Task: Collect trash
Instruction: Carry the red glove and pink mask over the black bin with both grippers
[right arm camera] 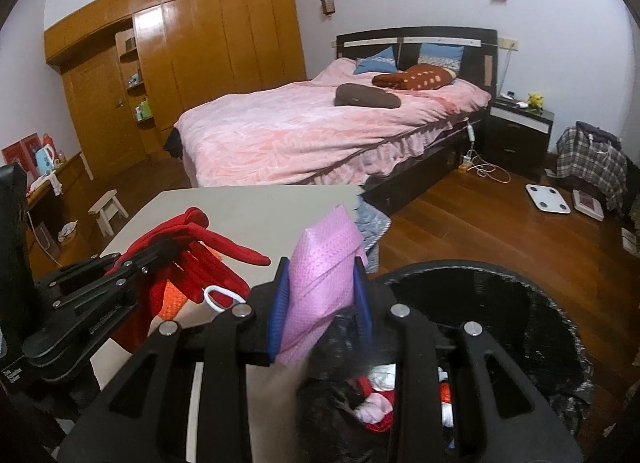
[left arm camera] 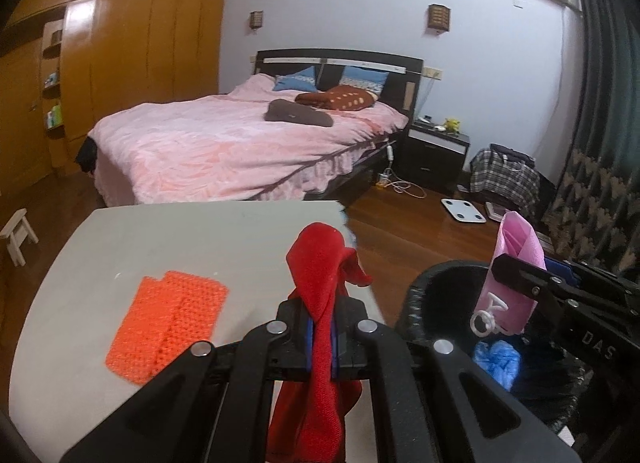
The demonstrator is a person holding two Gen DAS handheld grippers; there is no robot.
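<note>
On my far left, on the white table, an orange knitted cloth lies flat, and nothing touches it. Next comes my left gripper. Its jaws are closed tight on a red glove; the glove sticks up above the pads and hangs down below them, above the table's right edge. In the right wrist view I see the same glove's fingers pointing to the right. Further right, my right gripper is clamped on a pink face mask, pressed between the blue pads. One white ear loop of the mask dangles free. The mask is above the left rim of the black-lined trash bin, which stands on the wooden floor just beside the table. Inside the bin I see blue, red and white items.
</note>
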